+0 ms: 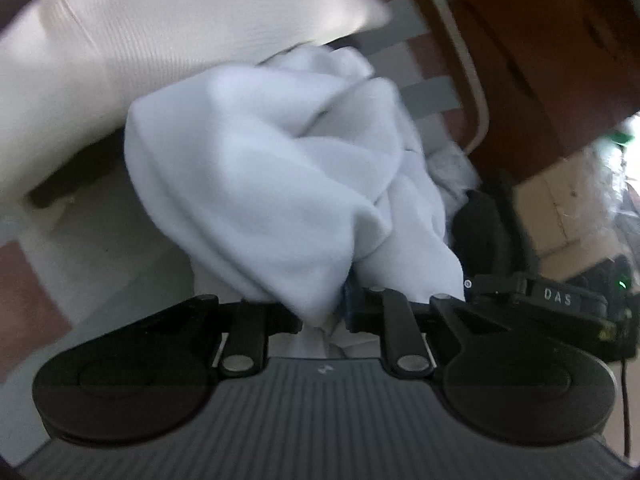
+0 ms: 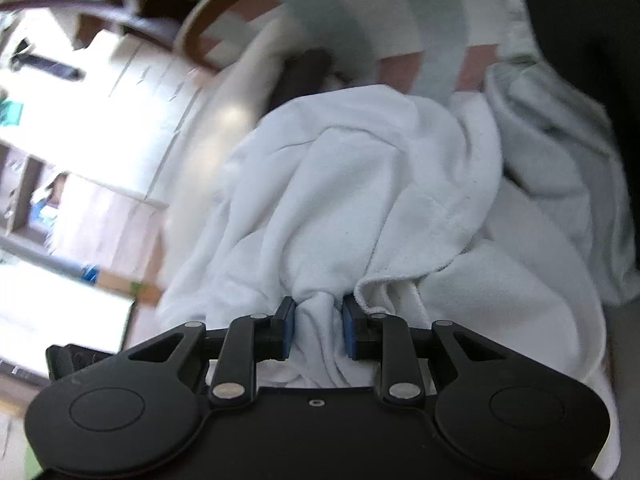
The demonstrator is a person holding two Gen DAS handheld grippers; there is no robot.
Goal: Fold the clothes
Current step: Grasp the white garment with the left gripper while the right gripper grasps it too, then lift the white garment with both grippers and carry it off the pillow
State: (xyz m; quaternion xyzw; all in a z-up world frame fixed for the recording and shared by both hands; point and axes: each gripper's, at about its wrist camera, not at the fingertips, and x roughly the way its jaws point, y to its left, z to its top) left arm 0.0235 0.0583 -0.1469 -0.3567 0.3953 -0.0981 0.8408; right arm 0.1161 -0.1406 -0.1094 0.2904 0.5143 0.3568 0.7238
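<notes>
A white garment [image 1: 272, 176] bunches up in front of my left gripper [image 1: 326, 312], whose jaws are shut on a fold of it; cloth hides the fingertips. In the right wrist view the same white cloth [image 2: 360, 184] lies crumpled over a checked surface, and my right gripper [image 2: 318, 328] is shut on a gathered pinch of it between its blue pads [image 2: 349, 330]. A cream ribbed garment [image 1: 168, 28] lies beyond at the upper left of the left wrist view.
A round table with a wooden rim [image 2: 192, 36] carries a checked pink, grey and white cloth [image 1: 424, 96]. A greyish-white garment [image 2: 560, 152] lies at the right. Cardboard boxes [image 1: 572, 216] and a black device [image 1: 560, 300] stand beside the table.
</notes>
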